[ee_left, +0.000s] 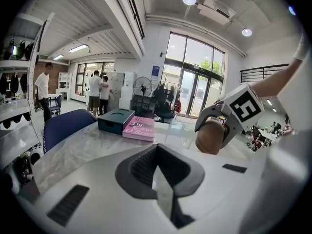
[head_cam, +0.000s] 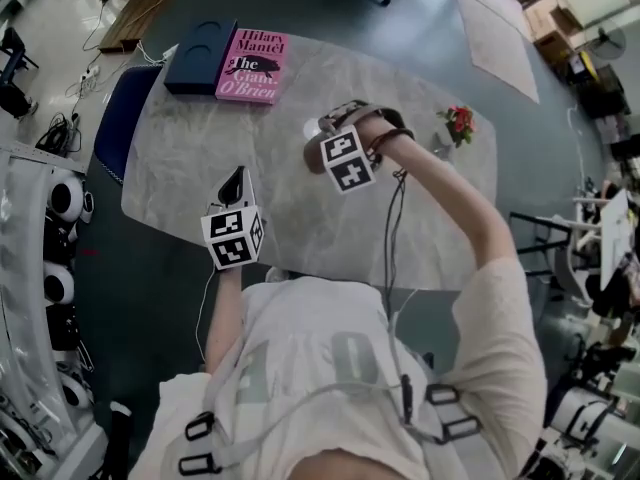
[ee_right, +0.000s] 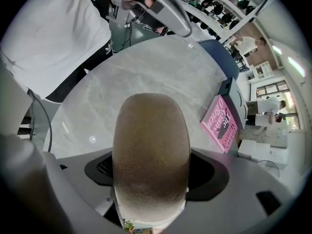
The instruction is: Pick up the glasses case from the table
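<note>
Since the right gripper (head_cam: 322, 140) is clenched on the brown glasses case (ee_right: 151, 150), which hangs clear above the marble-patterned table (head_cam: 300, 88), the pick looks done in the main; what is left, at most, is carrying the case off. The left gripper (head_cam: 234, 183) hovers low near the person's body, its jaws pressed together on nothing; farther across the pale, glossy top lie a pink book (head_cam: 252, 64) and, right against its side, a dark blue box (head_cam: 200, 56); a small bunch of red flowers (head_cam: 459, 122) stands near the right edge; a blue chair (head_cam: 112, 128) sits at the table's left side; beyond, the left gripper view shows a bright hall with tall windows, a standing fan (ee_left: 144, 87) and people (ee_left: 100, 89) well off.
</note>
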The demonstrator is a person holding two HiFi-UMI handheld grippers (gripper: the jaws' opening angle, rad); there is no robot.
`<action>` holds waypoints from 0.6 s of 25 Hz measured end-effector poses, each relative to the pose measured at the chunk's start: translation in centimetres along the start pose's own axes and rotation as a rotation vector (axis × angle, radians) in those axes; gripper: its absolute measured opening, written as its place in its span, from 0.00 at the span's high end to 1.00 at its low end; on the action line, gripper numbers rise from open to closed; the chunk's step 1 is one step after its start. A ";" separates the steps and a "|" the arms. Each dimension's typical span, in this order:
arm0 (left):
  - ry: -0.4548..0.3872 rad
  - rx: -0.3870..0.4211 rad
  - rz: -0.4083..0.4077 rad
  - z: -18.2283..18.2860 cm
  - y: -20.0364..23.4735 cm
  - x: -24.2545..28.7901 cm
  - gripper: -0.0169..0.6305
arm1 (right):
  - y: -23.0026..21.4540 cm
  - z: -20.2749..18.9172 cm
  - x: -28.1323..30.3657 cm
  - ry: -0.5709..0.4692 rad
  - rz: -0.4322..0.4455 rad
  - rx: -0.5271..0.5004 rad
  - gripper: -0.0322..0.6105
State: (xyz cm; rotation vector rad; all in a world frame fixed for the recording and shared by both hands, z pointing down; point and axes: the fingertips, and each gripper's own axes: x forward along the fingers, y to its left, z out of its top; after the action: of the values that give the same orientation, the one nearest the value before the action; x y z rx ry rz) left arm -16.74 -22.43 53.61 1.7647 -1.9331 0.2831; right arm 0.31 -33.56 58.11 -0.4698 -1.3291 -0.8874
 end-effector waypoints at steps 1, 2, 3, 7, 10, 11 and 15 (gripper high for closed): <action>-0.005 0.005 -0.005 0.2 -0.2 -0.2 0.97 | 0.2 -0.2 -0.6 0.005 -0.009 0.007 0.35; -0.011 0.010 -0.009 0.4 -0.3 -0.4 0.97 | 0.4 -0.5 -1.2 0.015 -0.020 0.010 0.35; -0.017 0.016 -0.014 0.6 -0.5 -0.5 0.97 | 0.6 -0.8 -1.7 0.028 -0.032 0.011 0.35; -0.043 0.041 -0.036 1.6 -1.3 -1.0 0.97 | 1.3 -1.4 -4.2 0.037 -0.080 0.052 0.35; -0.055 0.070 -0.057 2.3 -2.0 -1.2 0.97 | 1.5 -1.7 -6.6 0.019 -0.126 0.114 0.35; -0.060 0.082 -0.062 2.5 -2.2 -1.2 0.97 | 1.5 -1.9 -7.5 0.012 -0.147 0.138 0.35; -0.075 0.111 -0.088 3.4 -2.7 -1.1 0.97 | 0.6 -3.1 -11.3 -0.024 -0.261 0.265 0.35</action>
State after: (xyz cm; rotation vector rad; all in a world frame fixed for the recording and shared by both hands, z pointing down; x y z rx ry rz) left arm -14.81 -23.46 49.71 1.9519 -1.9174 0.3023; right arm 2.84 -32.30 46.76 -0.1015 -1.5273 -0.9028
